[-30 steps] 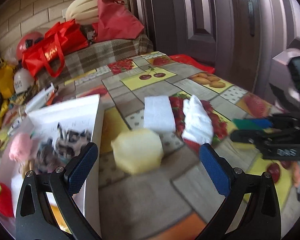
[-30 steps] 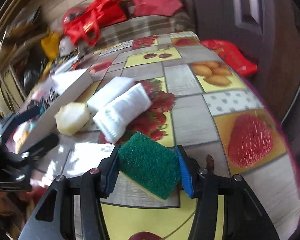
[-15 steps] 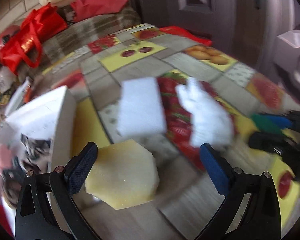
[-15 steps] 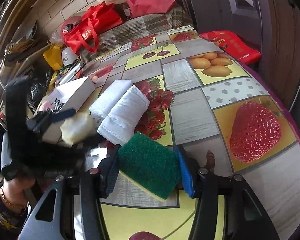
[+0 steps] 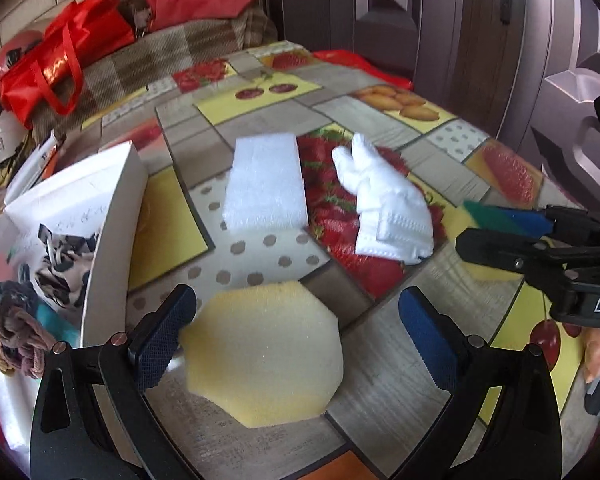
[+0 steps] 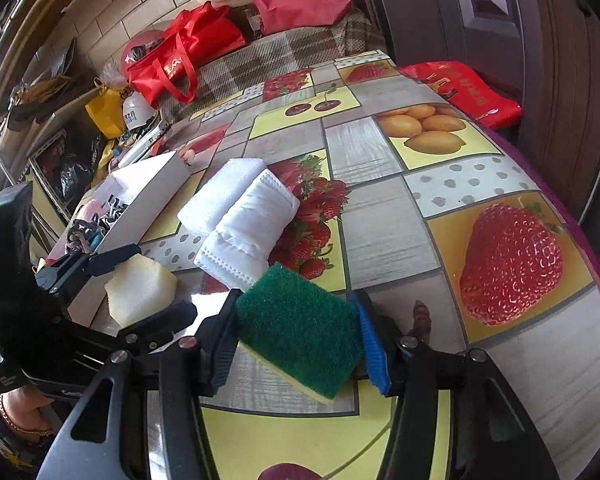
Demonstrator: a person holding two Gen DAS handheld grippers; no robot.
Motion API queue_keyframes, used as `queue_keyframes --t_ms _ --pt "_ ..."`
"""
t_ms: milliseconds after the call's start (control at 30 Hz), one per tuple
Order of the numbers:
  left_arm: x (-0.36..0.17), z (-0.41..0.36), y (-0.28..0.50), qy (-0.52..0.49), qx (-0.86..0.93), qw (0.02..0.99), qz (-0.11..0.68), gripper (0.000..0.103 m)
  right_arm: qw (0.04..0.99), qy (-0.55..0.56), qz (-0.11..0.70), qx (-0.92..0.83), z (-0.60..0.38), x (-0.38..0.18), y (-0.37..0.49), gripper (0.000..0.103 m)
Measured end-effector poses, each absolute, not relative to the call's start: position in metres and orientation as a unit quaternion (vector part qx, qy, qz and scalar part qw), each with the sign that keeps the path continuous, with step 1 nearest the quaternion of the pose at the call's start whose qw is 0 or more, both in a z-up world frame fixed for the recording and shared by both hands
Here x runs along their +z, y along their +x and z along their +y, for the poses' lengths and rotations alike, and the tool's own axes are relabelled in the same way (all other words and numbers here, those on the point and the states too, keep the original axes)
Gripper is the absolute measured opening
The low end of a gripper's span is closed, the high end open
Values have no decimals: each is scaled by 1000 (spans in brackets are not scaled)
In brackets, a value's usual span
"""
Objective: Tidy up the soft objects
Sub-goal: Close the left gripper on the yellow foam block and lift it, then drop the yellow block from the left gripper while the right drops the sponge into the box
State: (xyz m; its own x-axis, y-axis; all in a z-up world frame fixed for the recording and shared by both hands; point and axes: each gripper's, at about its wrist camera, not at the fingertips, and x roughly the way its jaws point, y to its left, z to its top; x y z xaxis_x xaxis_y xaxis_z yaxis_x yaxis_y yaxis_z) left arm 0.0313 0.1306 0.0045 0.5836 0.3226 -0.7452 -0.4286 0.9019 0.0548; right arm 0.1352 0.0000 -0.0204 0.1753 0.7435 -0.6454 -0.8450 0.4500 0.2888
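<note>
A pale yellow sponge lies on the fruit-print tablecloth between the jaws of my open left gripper, nearer the left finger; it also shows in the right wrist view. Beyond it lie a white foam block and a folded white cloth. My right gripper is shut on a green and yellow scouring sponge, held just above the table. A white box at the left holds several soft items.
The table's rounded edge runs along the right, with a dark door behind it. Red bags and clutter sit on a checked seat beyond the far end. A red packet lies off the far right edge.
My left gripper has moved forward and down, so the yellow sponge now sits between its open jaws. My right gripper has stayed put, still holding the green sponge.
</note>
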Motion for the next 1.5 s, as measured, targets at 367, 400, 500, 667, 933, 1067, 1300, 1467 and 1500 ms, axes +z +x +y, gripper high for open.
queue_keyframes --t_ms 367,400,500,667,933,1067,1300,1467,1500 --pt "15 117 13 -51 207 906 365 59 776 -64 360 514 -4 -16 132 54" --pt "18 113 10 -41 212 910 354 59 779 -63 356 513 -5 -15 131 54" --pt "25 105 4 -20 220 918 330 59 789 -61 339 508 -8 -11 128 54" --pt "33 104 -11 -18 232 927 293 59 819 -64 277 498 -15 3 111 54" --pt "42 103 -30 -26 249 936 248 59 835 -54 215 503 -9 14 82 54" --pt "46 100 -41 -27 250 939 233 59 845 -51 193 497 -7 17 74 54" --pt "48 102 -61 -30 257 942 215 59 850 -20 188 491 -7 18 70 54" --pt "50 106 -77 -28 268 941 205 59 852 -27 174 493 2 19 58 54" --pt "50 107 -80 -28 270 940 204 59 853 -30 170 493 4 19 54 54"
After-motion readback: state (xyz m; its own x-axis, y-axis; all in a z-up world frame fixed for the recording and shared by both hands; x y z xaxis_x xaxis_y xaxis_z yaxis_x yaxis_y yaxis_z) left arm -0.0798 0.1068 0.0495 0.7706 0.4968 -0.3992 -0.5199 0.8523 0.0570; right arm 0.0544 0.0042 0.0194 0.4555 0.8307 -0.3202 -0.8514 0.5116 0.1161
